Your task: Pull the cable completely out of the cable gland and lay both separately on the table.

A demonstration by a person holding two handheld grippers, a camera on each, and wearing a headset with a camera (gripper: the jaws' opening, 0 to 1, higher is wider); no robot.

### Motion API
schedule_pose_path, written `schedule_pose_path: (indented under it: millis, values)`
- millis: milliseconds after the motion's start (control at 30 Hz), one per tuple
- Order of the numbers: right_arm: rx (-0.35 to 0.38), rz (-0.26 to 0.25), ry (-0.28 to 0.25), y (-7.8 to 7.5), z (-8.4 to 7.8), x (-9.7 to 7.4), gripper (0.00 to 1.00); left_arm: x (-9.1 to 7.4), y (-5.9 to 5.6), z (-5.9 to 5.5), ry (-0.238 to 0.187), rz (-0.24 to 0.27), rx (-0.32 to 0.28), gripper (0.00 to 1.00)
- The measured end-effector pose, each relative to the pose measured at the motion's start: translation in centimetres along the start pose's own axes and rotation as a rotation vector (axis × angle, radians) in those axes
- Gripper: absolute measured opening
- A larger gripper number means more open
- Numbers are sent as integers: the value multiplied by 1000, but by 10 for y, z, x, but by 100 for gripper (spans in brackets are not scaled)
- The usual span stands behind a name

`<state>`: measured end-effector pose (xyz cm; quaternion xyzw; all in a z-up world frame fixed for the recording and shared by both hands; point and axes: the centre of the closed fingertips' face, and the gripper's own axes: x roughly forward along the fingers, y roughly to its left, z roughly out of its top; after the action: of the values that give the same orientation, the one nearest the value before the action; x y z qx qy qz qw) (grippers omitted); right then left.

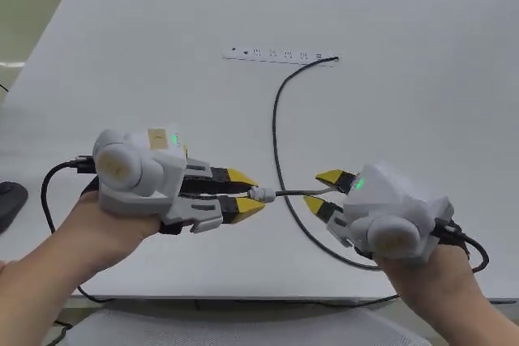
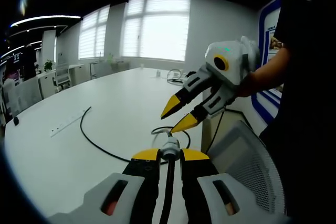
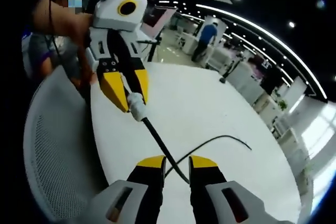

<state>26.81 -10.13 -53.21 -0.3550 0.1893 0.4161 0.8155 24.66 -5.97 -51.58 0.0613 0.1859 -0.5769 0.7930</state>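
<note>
A small grey cable gland [image 1: 261, 194] hangs above the white table [image 1: 162, 79] near its front edge, with my left gripper [image 1: 254, 193] shut on it. A black cable [image 1: 276, 119] leaves the gland toward the right and passes between the jaws of my right gripper [image 1: 321, 190], which stand open and apart from it. From there it loops on the table and runs back toward the far side. In the left gripper view the gland [image 2: 169, 149] sits between the yellow fingertips. The right gripper view shows the cable [image 3: 157, 140] running from the gland [image 3: 135, 104] down into the gap of my right gripper [image 3: 177, 162].
A white power strip [image 1: 280, 56] lies at the far middle of the table, beside the cable's far end. A dark object [image 1: 8, 200] sits at the left edge. A grey mesh chair [image 2: 247, 166] stands just off the front edge of the table.
</note>
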Motion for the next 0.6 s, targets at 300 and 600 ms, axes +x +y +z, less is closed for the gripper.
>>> schedule_pose_path:
  millis: [300,600]
  values:
    - [-148,58,-19,25,25,9,12,0,-1,3,-10,-8,1,15]
    - [-172,44,-33,21,29,9,1,-1,-2,5,-25,-7,12,15]
